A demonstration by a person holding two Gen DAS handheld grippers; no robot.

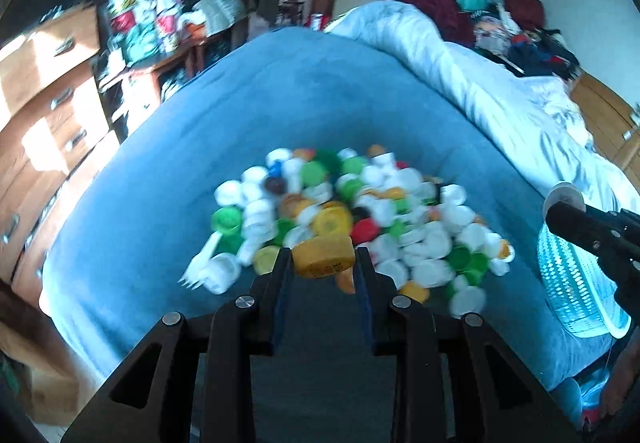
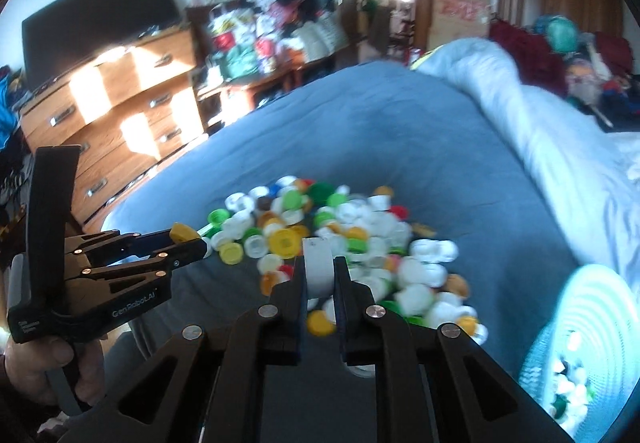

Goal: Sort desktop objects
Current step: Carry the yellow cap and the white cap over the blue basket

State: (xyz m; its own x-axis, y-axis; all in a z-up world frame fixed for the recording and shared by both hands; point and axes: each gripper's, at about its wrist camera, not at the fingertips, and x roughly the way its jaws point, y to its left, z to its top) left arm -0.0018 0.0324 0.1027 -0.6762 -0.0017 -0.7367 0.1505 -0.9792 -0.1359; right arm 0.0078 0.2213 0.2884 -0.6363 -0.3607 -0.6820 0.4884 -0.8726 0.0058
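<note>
The left hand-held gripper point(image 1: 323, 261), gripped by a hand point(image 2: 44, 367) at the lower left of the right wrist view, tilts down over the bed point(image 1: 280, 103), its jaws clamped on a yellow cap point(image 1: 323, 256). The right hand-held gripper point(image 2: 319, 269) tilts down likewise, pinching a white cap point(image 2: 318, 263). Below both, the pile of caps point(image 1: 352, 215) lies mid-bed on the blue blanket. A woven basket point(image 2: 596, 307) with caps inside sits at the bed's right edge. A wooden dresser point(image 2: 120, 111) stands far left.
</note>
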